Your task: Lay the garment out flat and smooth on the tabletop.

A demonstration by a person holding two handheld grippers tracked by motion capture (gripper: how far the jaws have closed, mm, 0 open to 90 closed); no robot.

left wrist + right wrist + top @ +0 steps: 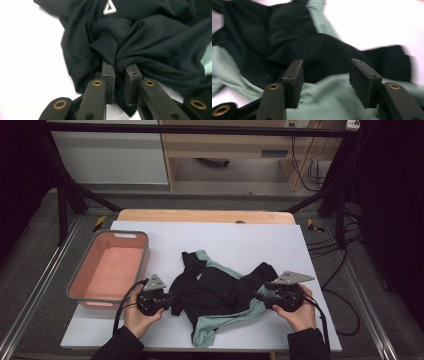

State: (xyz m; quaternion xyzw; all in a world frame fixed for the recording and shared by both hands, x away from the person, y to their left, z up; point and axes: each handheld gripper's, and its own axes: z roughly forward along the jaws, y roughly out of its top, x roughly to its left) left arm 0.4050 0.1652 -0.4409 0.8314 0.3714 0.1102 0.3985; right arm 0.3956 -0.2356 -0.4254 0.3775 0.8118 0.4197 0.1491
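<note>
A crumpled black and mint-green garment (220, 292) lies on the white table top, near the front. My left gripper (172, 300) is at its left edge, and in the left gripper view its jaws are shut on a fold of the black cloth (120, 62). A small white triangle logo (109, 7) shows on the black cloth above. My right gripper (260, 296) is at the garment's right side. In the right gripper view it (324, 75) stands open over the green cloth (329, 97), with black cloth (322, 57) beyond its fingertips.
A pink basin with a grey rim (80, 285) stands at the table's left side. The white table top (250, 237) stretches bare behind the garment. Black cables (350, 310) trail off the right edge, and dark frame legs stand at both sides.
</note>
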